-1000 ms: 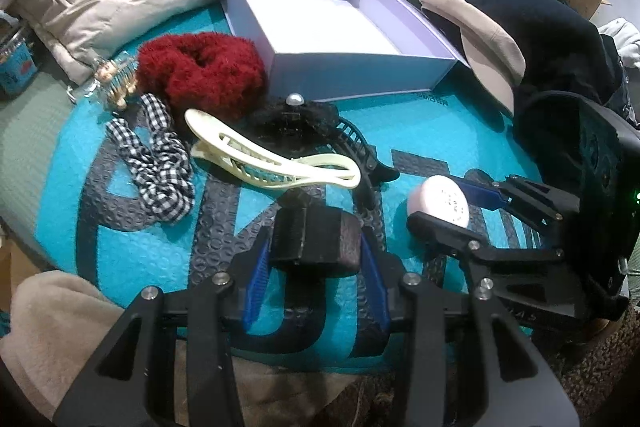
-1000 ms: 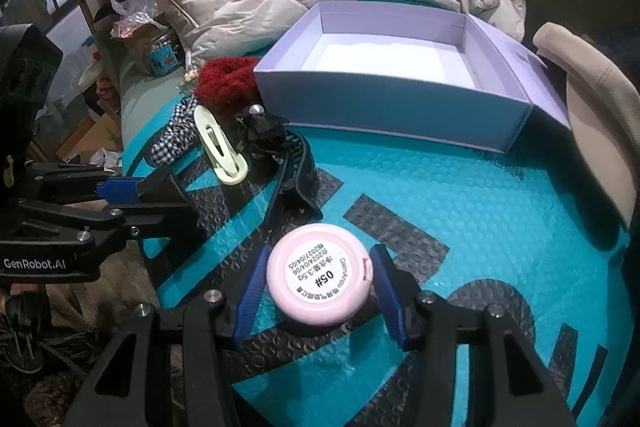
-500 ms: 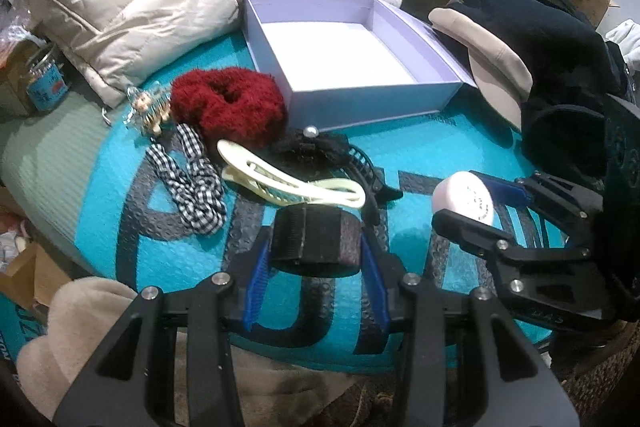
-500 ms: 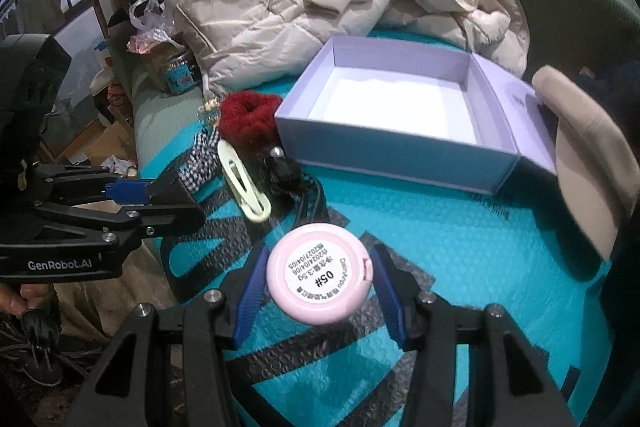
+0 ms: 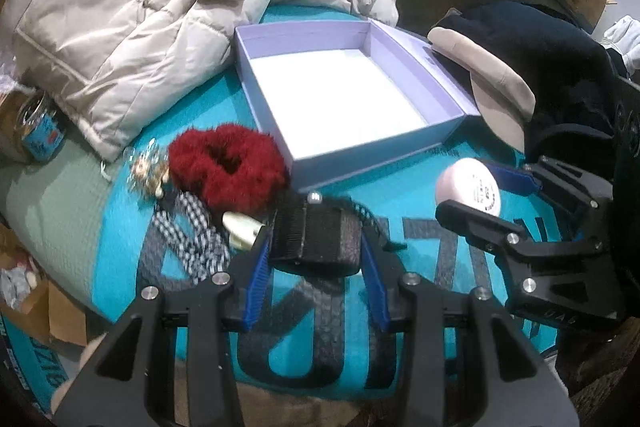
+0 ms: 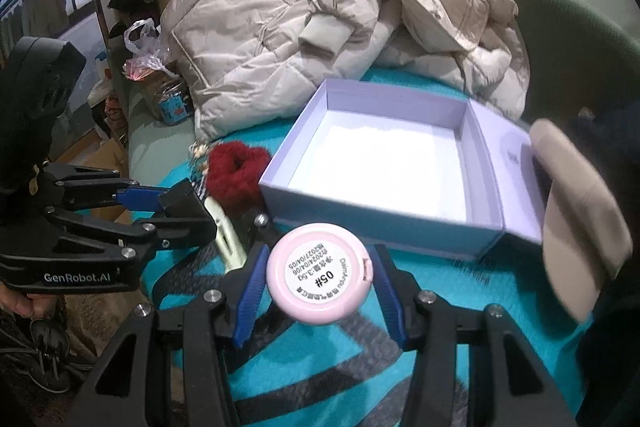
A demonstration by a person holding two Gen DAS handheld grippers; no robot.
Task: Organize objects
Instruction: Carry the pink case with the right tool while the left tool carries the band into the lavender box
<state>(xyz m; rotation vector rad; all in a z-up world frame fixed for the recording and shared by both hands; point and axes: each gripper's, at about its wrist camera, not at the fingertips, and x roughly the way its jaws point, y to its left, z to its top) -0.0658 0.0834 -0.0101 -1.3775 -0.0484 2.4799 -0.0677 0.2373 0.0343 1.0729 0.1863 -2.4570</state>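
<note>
Teal bubble-wrap mailer with dark lettering [image 5: 420,187] covers the work surface, and the open lavender cardboard box with a white floor [image 5: 352,99] sits on it at about twelve o'clock from both grippers, with nothing inside.

In the left wrist view, the left gripper [image 5: 318,259] has its blue-padded fingers [image 5: 256,267] closed on a dark, fuzzy rectangular block [image 5: 320,239], held clear above the mailer. At ten o'clock from it lie a fluffy red scrunchie [image 5: 226,163], a black-and-white checked fabric scrunchie [image 5: 192,235] and a cream plastic hair clip [image 5: 242,227], the clip partly hidden behind the left finger. A small glittery clip [image 5: 146,171] rests just beside the red scrunchie at its nine o'clock. A black hair claw [image 5: 368,219] peeks out behind the block.

In the right wrist view, the right gripper [image 6: 320,287] clamps a round pink compact with a white printed label [image 6: 320,275] between its pads, lifted off the mailer, with the box at its one o'clock. A beige puffer jacket [image 6: 280,27] is heaped beyond the box, and a tan cap brim [image 6: 580,211] lies at three o'clock.
</note>
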